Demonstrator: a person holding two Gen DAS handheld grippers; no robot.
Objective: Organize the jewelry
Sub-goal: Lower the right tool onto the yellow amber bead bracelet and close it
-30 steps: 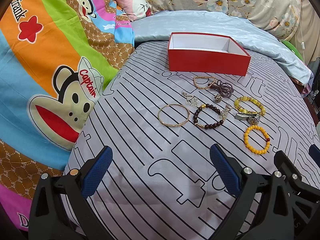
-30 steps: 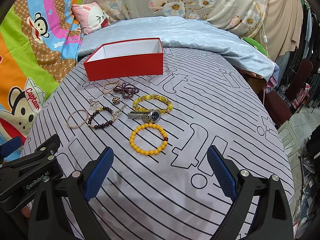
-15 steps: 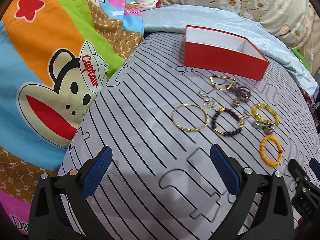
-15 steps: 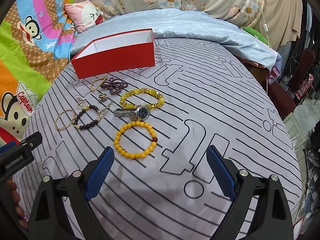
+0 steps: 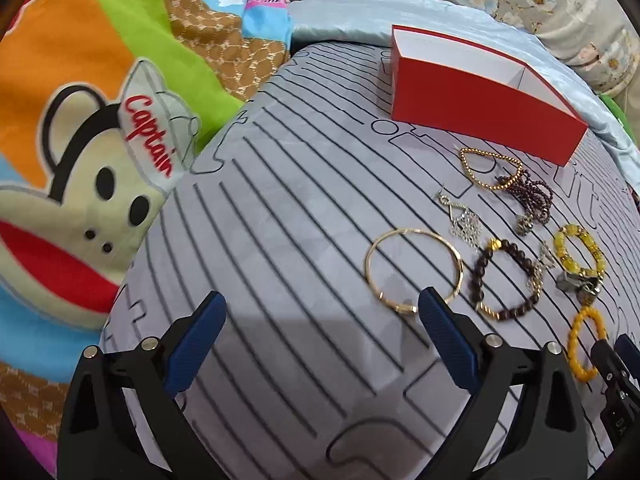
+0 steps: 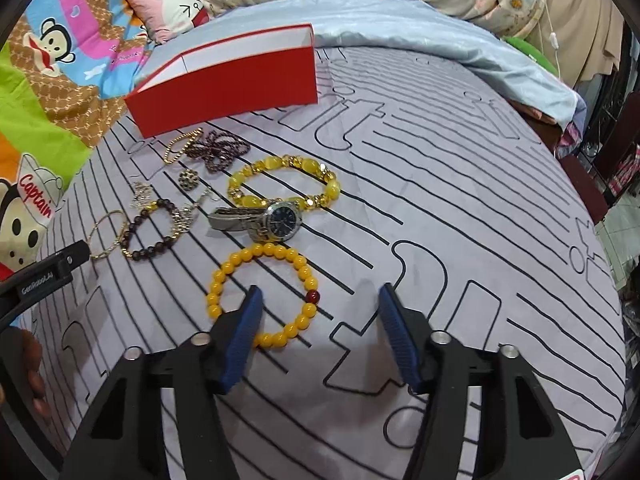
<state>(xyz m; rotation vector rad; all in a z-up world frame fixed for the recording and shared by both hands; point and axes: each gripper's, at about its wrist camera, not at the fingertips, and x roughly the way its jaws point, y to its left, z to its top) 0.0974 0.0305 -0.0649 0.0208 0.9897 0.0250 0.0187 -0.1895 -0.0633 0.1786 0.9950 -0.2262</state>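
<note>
An open red box (image 5: 476,100) (image 6: 228,88) stands at the back of a grey striped sheet. Before it lie several pieces: a gold bangle (image 5: 412,270) (image 6: 106,234), a dark bead bracelet (image 5: 506,278) (image 6: 154,230), a yellow stone bracelet (image 6: 284,180), a watch (image 6: 260,218), an orange bead bracelet (image 6: 262,294) (image 5: 584,344), a gold chain (image 5: 490,168), purple beads (image 6: 218,148). My left gripper (image 5: 320,338) is open, its right finger just below the bangle. My right gripper (image 6: 320,332) is open, its left finger over the orange bracelet's near edge.
A cartoon monkey blanket (image 5: 80,140) lies to the left. A pale blue quilt (image 6: 420,36) and floral pillows lie behind the box. The bed's edge drops off at the right, with a chair (image 6: 616,152) beyond.
Both grippers have moved forward toward the jewelry. The left now reaches the bangle. The right has narrowed somewhat and reaches the orange bracelet.
</note>
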